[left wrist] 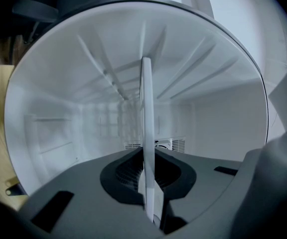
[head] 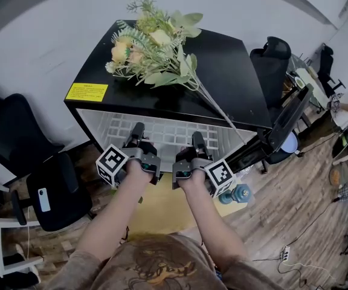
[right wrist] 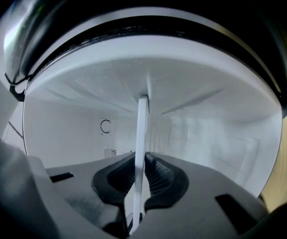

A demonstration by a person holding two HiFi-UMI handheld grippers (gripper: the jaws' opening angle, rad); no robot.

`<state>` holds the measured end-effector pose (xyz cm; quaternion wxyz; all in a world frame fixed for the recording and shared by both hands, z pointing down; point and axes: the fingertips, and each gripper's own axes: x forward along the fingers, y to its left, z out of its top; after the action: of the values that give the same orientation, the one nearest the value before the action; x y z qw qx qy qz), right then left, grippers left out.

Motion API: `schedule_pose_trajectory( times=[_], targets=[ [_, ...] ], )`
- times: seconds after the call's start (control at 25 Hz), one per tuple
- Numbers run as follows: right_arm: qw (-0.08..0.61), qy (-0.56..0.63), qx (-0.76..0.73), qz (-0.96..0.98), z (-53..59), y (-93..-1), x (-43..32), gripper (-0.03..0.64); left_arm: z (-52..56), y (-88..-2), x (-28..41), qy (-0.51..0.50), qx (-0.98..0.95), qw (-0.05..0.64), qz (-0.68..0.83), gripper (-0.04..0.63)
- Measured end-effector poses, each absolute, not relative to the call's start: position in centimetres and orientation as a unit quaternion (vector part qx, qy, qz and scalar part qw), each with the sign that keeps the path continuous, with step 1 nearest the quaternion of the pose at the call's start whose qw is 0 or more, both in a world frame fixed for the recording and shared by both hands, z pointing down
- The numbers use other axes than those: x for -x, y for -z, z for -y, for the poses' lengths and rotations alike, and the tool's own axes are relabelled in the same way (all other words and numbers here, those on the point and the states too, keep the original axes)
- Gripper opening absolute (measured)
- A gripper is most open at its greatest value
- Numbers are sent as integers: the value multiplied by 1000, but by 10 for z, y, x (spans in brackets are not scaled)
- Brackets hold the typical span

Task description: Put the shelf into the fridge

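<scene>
A small black fridge (head: 222, 71) stands open in front of me, its door (head: 286, 122) swung out to the right. The white grid shelf (head: 168, 133) lies flat in the fridge's mouth. My left gripper (head: 136, 128) is shut on the shelf's near edge at the left, my right gripper (head: 197, 136) on the same edge at the right. In the left gripper view the shelf (left wrist: 146, 133) shows edge-on as a thin white plate pinched in the left gripper (left wrist: 147, 183), with the white fridge interior behind. The right gripper (right wrist: 137, 183) pinches the shelf (right wrist: 140, 148) likewise.
A bunch of artificial flowers (head: 153, 47) lies on the fridge top, its stems reaching past the front right corner. Black office chairs stand at the left (head: 47, 186) and behind the fridge (head: 269, 65). A blue dumbbell (head: 241, 193) and a yellow mat (head: 162, 210) are on the wooden floor.
</scene>
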<state>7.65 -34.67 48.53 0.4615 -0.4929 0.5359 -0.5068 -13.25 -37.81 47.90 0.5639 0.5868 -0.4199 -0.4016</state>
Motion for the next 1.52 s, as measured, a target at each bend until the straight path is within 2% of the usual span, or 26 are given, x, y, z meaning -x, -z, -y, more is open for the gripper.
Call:
schedule_pose_trajectory(
  times=[0.6,1.2,1.52],
  targets=[
    [454,503,489,-549,340,-482,-76,21,370,-479,133,411,-577,571,415,52],
    [453,502,494,-547,265,-480,-63,5,299,-472,141,416,-571,596,382,58],
    [423,490,512,-565,221,-478,-45,8,260,-465,156,420,-568,610,360,58]
  ],
)
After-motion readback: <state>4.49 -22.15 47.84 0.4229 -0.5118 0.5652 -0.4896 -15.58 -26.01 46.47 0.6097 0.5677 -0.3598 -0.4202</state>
